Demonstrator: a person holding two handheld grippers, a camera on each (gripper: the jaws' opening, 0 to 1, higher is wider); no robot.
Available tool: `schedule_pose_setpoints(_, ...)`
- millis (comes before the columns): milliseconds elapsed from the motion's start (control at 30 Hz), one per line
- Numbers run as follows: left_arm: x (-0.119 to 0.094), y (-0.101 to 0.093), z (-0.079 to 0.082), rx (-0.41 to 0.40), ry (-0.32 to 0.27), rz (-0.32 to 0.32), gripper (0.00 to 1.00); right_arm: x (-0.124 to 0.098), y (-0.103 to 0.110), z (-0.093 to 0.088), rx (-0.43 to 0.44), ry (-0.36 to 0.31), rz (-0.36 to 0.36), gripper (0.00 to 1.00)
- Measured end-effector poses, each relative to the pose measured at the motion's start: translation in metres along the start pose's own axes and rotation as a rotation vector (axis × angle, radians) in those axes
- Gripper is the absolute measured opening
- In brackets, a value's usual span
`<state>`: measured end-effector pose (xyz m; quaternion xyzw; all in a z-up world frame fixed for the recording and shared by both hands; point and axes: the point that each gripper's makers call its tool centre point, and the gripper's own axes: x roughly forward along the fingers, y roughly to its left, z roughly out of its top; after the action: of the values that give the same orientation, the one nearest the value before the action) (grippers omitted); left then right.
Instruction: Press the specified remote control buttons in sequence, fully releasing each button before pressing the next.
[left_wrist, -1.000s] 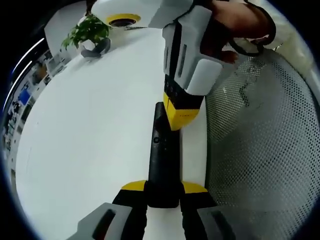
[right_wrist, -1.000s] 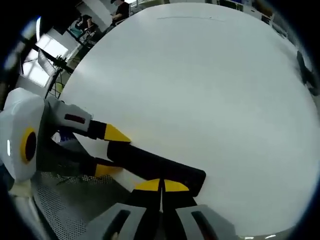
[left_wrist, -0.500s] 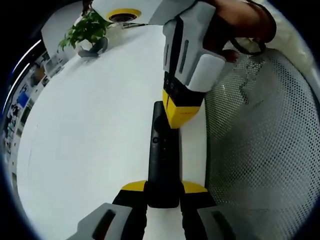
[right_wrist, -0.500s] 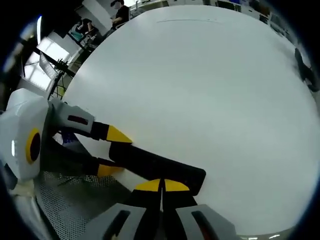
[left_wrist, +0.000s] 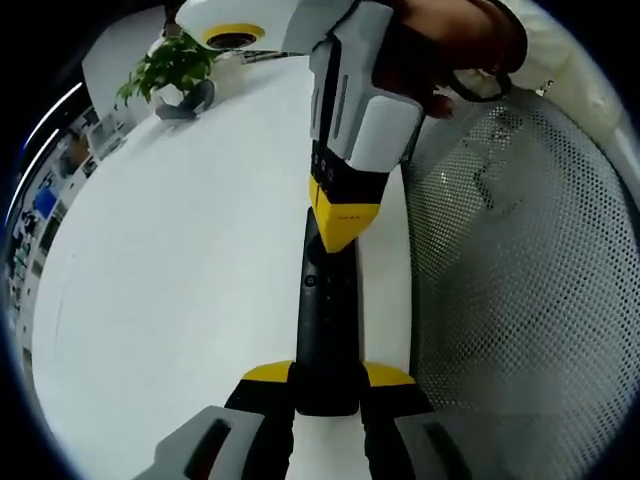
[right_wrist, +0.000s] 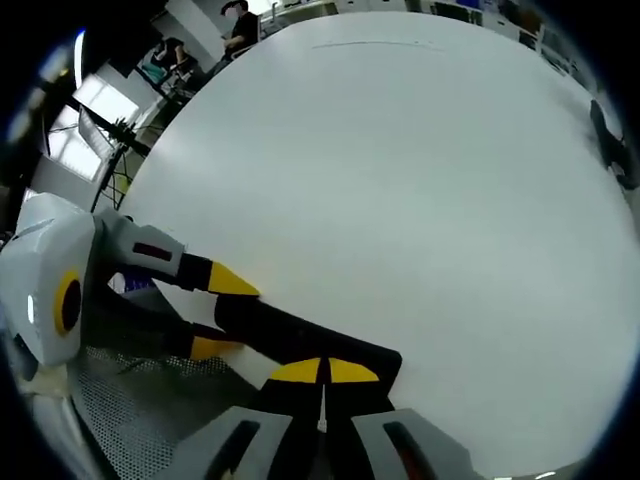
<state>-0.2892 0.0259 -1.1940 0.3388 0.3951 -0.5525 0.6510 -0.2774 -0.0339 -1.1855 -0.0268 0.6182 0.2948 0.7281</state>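
The remote control (left_wrist: 326, 330) lies on the table (left_wrist: 180, 260) along its edge, with a mesh chair (left_wrist: 510, 270) just beside that edge. A potted plant (left_wrist: 172, 70) stands on the table well beyond the remote's far end.

Table: a broad white table (right_wrist: 400, 180) spreads before my claw, glossy and evenly lit.
Plant: a green potted plant (left_wrist: 172, 68) stands at my table's far edge.
Mesh: a white perforated mesh surface (left_wrist: 510, 280) lies beside the table edge.
Room: desks and seated people (right_wrist: 240, 25) beyond the table; bright window (right_wrist: 85, 115) behind a tripod.
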Motion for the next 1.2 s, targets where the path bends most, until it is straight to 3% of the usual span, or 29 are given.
schedule_pose_setpoints(333, -0.0002, -0.0004, 0.0, 0.021, -0.024, -0.008, 0.24, 0.0004, -0.0022, 0.0016, 0.051, 0.041, 0.024, 0.0)
schedule_pose_setpoints(600, -0.0001, -0.0003, 0.0006, 0.034, -0.03, -0.016, 0.24, 0.004, -0.0027, 0.0027, -0.006, 0.096, -0.003, 0.0)
schedule_pose_setpoints(1000, 0.0005, 0.0003, 0.0014, 0.015, -0.023, -0.016, 0.24, 0.0032, -0.0046, 0.0013, 0.033, 0.053, -0.006, 0.0)
schedule_pose_setpoints(1200, 0.0, 0.0001, 0.0006, 0.019, -0.031, -0.017, 0.24, 0.0022, -0.0055, 0.0018, 0.12, 0.041, 0.036, 0.0)
